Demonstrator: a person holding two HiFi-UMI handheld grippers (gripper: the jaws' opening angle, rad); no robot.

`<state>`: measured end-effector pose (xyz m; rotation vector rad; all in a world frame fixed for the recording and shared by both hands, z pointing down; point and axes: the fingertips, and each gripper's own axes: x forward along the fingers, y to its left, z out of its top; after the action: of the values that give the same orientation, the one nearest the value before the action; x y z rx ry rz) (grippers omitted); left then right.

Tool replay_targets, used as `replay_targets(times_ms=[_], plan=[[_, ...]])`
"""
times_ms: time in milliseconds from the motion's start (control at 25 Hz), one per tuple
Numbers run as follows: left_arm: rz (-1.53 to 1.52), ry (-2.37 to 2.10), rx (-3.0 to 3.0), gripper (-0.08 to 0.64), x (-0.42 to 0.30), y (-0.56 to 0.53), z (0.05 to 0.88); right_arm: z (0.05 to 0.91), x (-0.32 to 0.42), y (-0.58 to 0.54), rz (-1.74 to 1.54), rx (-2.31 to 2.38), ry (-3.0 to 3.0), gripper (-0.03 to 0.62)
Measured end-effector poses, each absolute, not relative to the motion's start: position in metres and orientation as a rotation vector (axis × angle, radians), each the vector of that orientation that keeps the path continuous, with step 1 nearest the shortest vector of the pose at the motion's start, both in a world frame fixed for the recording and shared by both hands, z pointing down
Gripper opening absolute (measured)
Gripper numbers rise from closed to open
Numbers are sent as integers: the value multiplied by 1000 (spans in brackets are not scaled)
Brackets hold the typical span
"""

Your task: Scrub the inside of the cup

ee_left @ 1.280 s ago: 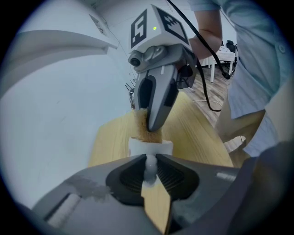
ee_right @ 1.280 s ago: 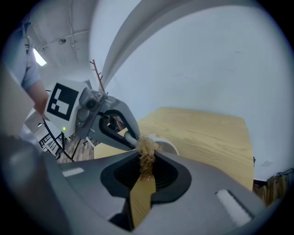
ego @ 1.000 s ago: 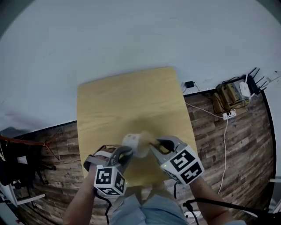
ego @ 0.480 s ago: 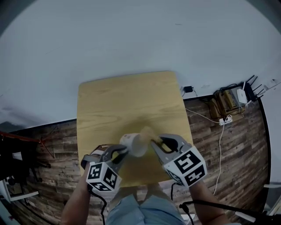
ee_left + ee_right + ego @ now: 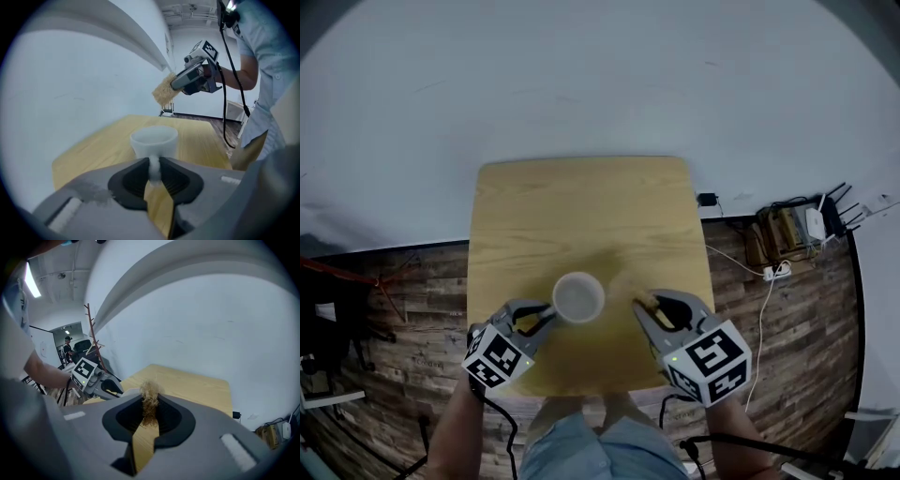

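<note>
**Change of state.** My left gripper (image 5: 546, 314) has rolled back. The cup (image 5: 578, 297), tipped with its mouth toward the scrubber a moment ago, now stands upright in the lower centre of the head view, mouth facing up. My right gripper (image 5: 647, 307) has drawn clear and sits to the right of the cup, apart from it.

**Meaning for the task.** I judge the scrubbing stroke to be paused or finished. The scrubber is outside the cup and does not touch its inner wall.

**Left jaws.** They are clamped on the cup handle (image 5: 154, 167), low in the centre of the left gripper view. The cup body rises just beyond the jaw tips. I cannot tell whether its base rests on the table (image 5: 581, 206).

**Right jaws.** They are closed on the fibrous scrubber (image 5: 150, 397), which protrudes past the tips in the centre of the right gripper view. In the left gripper view the scrubber appears in the upper centre, above the cup and well apart from its rim
</note>
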<state>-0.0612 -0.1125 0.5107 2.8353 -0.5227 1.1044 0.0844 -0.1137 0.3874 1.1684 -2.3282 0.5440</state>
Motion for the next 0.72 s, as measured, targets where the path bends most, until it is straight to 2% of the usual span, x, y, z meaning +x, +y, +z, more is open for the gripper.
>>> replay_targets(times_ms=[360,520,720], plan=[[991,-549,2803,100,-77,-109,529,380,68,-116,543,1203,-2330,61],[855,-599,2818,101,-93,-108,491,372,65,-118,528,1224,-2341,61],[576,-950,2809,101,-122,-124,412,356,64,-123,488,1276,-2393,63]])
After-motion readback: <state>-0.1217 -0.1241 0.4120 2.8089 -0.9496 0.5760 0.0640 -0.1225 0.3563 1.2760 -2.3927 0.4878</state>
